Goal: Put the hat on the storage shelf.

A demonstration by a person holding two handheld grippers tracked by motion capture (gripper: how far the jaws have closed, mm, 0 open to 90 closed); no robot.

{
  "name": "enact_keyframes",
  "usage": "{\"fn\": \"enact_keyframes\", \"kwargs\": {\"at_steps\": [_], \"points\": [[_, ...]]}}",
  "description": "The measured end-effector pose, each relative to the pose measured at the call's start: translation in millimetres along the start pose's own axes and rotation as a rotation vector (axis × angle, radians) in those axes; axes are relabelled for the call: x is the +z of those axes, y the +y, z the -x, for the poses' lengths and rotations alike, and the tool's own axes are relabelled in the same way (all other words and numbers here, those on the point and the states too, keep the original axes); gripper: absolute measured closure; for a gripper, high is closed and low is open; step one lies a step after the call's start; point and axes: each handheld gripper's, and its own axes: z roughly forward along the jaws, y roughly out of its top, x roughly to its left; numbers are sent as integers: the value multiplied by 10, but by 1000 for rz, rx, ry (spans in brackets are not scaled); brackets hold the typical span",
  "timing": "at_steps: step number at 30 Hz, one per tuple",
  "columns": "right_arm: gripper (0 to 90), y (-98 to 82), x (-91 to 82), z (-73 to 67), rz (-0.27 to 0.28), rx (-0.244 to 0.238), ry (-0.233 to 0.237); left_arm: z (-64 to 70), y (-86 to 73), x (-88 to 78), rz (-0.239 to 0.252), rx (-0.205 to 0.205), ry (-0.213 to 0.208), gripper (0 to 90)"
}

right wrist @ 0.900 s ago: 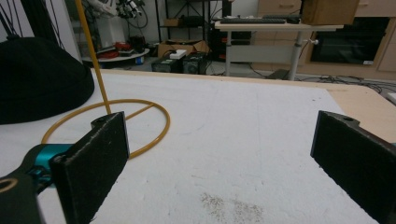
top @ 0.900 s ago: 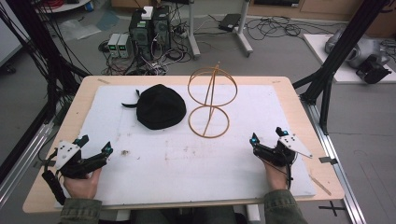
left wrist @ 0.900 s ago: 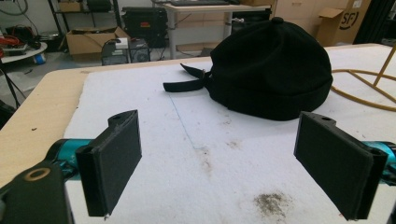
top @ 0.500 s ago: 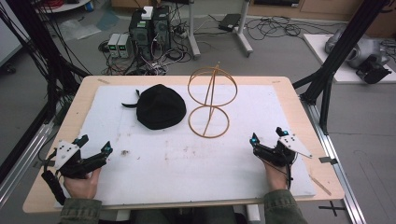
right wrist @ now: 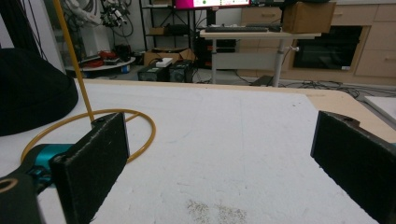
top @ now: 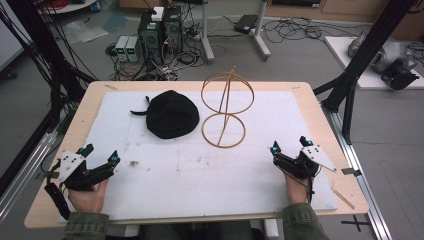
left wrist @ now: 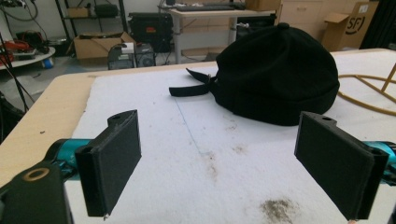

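Observation:
A black cap (top: 170, 113) lies on the white mat (top: 200, 170) toward the back, a strap trailing to its left. Beside it on the right stands a yellow wire stand (top: 224, 107), a ring base with an upright rod and a ring on top. My left gripper (top: 100, 156) rests at the mat's front left, open and empty; in its own view the cap (left wrist: 280, 70) lies ahead beyond the jaws (left wrist: 233, 168). My right gripper (top: 291, 146) rests at the front right, open and empty, with the stand's base ring (right wrist: 93, 135) ahead to the left.
The mat covers a wooden table (top: 310, 95). Small dirt stains (top: 134, 163) mark the mat near the left gripper. Black frame posts (top: 355, 75) stand at the table's right and left sides. Computers and cables (top: 160, 35) sit on the floor beyond.

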Motion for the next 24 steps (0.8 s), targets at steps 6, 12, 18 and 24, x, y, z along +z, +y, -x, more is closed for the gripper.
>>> {"fn": "enact_keyframes", "kwargs": {"at_steps": [6,12,18,24], "points": [[35,6,-14,-2,10,2,-25,1,18,-3,66,-17,23,149],[35,14,-29,0,25,9,-37,59,83,-41,130,-14,94,151],[35,23,-36,-8,32,10,-41,84,201,-21,148,31,127,151],[35,24,-31,-6,34,11,-38,72,321,65,151,15,125,151]]}}
